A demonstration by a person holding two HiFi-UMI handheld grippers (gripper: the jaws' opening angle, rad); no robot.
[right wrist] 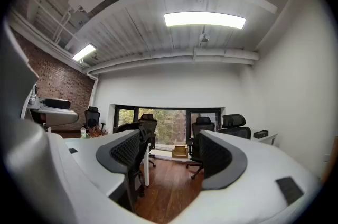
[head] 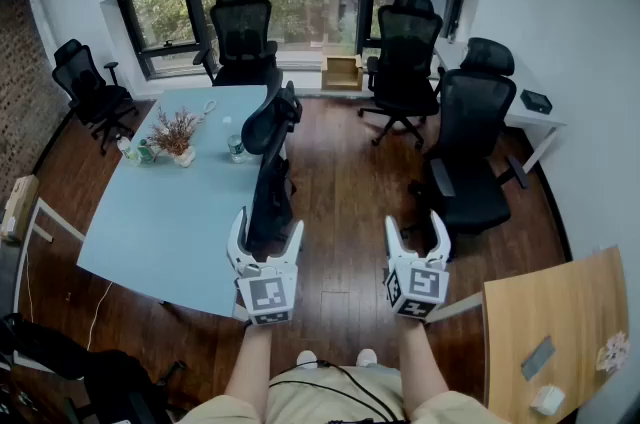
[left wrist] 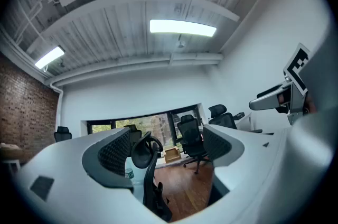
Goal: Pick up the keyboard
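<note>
**Both grippers open and empty, no keyboard in sight**

The left gripper [head: 268, 230] is held level over the floor [head: 340, 182], jaws partly apart, with nothing between the pads. Only a chair [head: 270, 182] is framed beyond them, well off. The right gripper [head: 415, 227] is carried beside it, jaws spread wide, likewise empty.

And the keyboard? It cannot be made out in any view. It is not seen on the blue table [head: 150, 222] to the left, where a plant [head: 177, 132] and bottles [head: 236, 148] stand. Nor is it plainly seen on the wooden desk [head: 560, 312] at lower right, where only small items [head: 537, 357] are seen, too small to name. So its place relative to the grippers cannot be told.

Once found, it is judged likely to be light, stiff and flat, with keys that give under pressure. It is best taken by the rigid frame at both short ends and kept level.
</note>
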